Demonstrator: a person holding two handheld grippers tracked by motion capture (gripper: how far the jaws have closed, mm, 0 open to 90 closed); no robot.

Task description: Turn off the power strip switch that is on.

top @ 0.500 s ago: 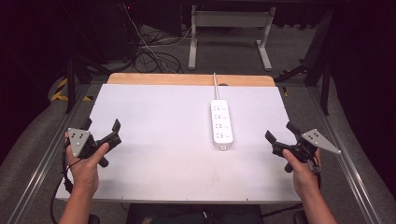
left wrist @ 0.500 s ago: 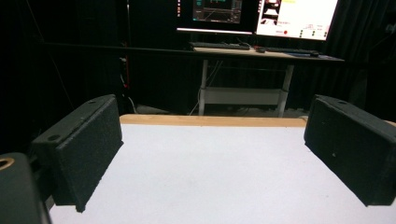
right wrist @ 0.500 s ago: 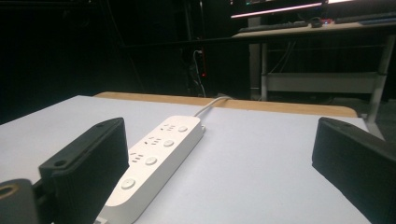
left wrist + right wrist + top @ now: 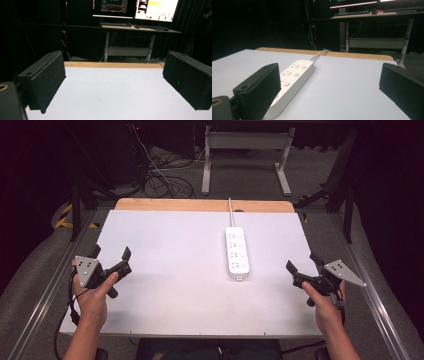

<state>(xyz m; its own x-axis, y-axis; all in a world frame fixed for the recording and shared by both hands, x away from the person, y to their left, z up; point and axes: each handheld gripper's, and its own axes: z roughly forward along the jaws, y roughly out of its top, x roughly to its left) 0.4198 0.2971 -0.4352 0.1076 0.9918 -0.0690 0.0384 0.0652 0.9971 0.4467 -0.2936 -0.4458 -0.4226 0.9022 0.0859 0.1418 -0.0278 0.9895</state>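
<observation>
A white power strip (image 4: 237, 252) lies lengthwise on the white table (image 4: 170, 290), right of centre, its cord running off the far edge. In the right gripper view the power strip (image 4: 292, 80) sits just beyond the left jaw. My left gripper (image 4: 111, 254) hovers at the table's left edge, open, nothing between its jaws. My right gripper (image 4: 303, 261) is held at the right edge, open and empty, to the right of the strip's near end. Both jaw pairs stand wide apart in the left gripper (image 4: 115, 82) and right gripper (image 4: 329, 87) views.
A wooden strip (image 4: 205, 205) borders the table's far edge. Beyond it stand a desk frame (image 4: 245, 157) and loose cables (image 4: 160, 175) on the floor. Monitors and a keyboard (image 4: 115, 24) sit on a desk in the background. Metal rails (image 4: 42, 295) run along both sides.
Both hands have shifted only slightly; the grippers stay open and the power strip has not moved.
</observation>
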